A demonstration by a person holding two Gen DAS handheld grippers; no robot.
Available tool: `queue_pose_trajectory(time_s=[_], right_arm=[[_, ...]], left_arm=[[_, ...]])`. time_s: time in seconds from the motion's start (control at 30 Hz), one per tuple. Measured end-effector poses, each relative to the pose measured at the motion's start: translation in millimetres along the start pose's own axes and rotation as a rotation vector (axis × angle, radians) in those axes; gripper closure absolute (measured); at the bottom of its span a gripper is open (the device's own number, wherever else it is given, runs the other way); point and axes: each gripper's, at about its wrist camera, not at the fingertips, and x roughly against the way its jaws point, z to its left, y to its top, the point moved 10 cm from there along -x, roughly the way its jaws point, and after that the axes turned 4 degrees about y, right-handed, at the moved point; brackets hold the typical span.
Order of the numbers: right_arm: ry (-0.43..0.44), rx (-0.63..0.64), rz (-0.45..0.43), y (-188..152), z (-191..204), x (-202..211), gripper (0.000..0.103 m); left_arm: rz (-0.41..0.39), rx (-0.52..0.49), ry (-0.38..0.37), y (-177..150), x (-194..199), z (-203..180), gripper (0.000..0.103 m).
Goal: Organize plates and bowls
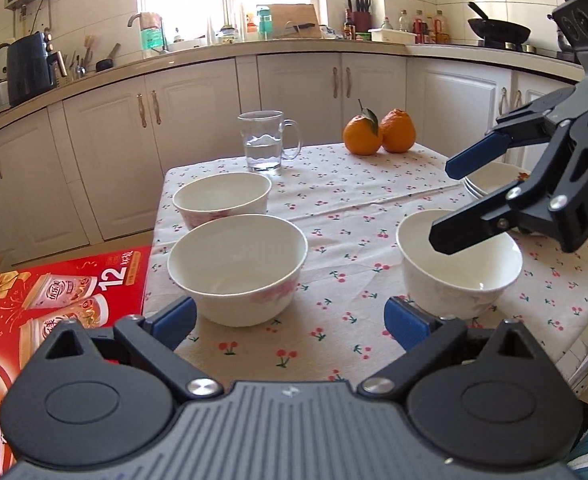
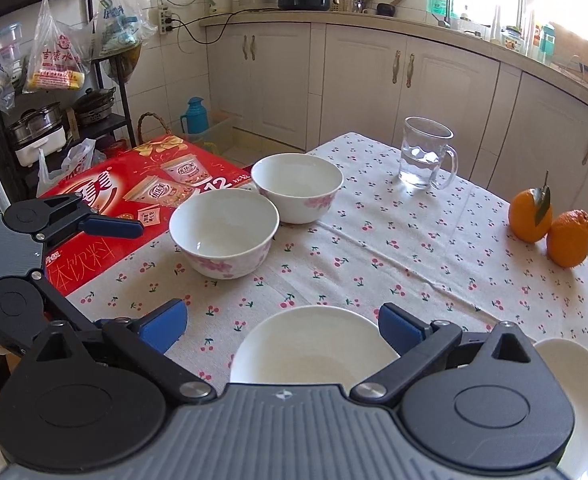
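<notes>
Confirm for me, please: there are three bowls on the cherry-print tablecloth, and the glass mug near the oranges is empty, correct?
Not quite: the glass mug holds some water, as the right wrist view shows. The three bowls and the oranges are as you say.

A glass mug (image 1: 262,142) (holding water) stands near two oranges (image 1: 378,132) on the tablecloth (image 1: 334,200).

Black tool (image 1: 289,322) arms, blue pads (image 1: 408,322), silver screws — ribbed grey housing
</notes>
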Motion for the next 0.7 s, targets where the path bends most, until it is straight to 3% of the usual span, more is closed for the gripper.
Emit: queue_pose_trajectory(time_s=[0.27, 0.7], right_arm=[[0.075, 0.040, 0.020, 26.0, 16.7, -33.2, 0.000], [0.184, 0.060, 0.085, 53.5, 21.6, -92.0, 0.001]], left_arm=[[-0.008, 0.012, 0.044, 0.4, -17.5, 20.7, 0.003], [0.004, 0.065, 0.039, -1.7, -45.6, 36.8, 0.003]])
